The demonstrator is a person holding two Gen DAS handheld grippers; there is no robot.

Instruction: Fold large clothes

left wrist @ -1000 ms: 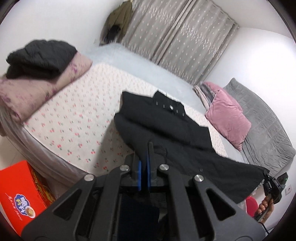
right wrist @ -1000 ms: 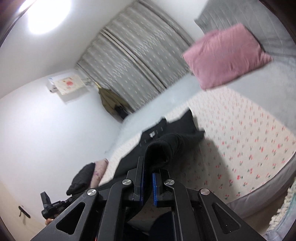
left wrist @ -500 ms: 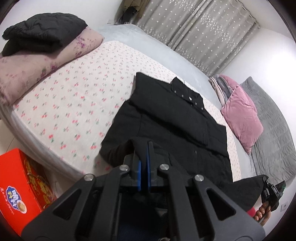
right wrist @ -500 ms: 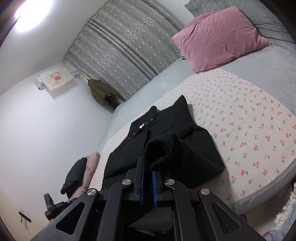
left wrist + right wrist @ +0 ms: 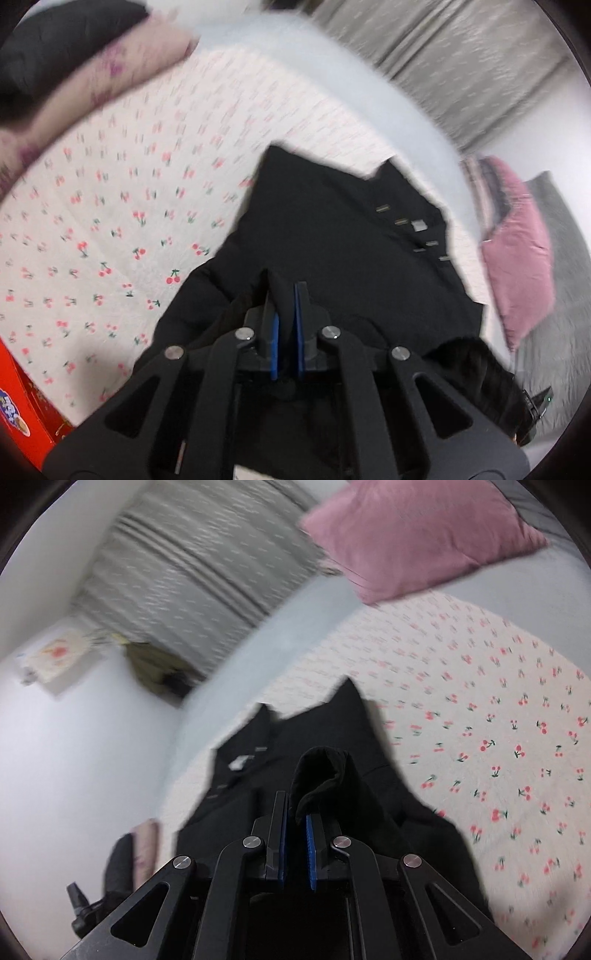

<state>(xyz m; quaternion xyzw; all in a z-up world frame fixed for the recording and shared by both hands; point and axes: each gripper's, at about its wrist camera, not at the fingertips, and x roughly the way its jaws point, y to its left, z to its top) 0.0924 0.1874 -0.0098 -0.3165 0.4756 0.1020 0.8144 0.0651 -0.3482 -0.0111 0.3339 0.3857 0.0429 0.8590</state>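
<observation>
2 grippers each pinch a fold of the black garment [image 5: 332,229]: your left gripper [image 5: 286,295] at lower center of its frame, your right gripper [image 5: 295,805] likewise. The garment lies spread across the cherry-print bedsheet [image 5: 110,221], collar toward the pink pillow [image 5: 413,535] in the upper right.

Black tongs [image 5: 286,306], blue-lined fingers [image 5: 309,845], silver screws.
</observation>
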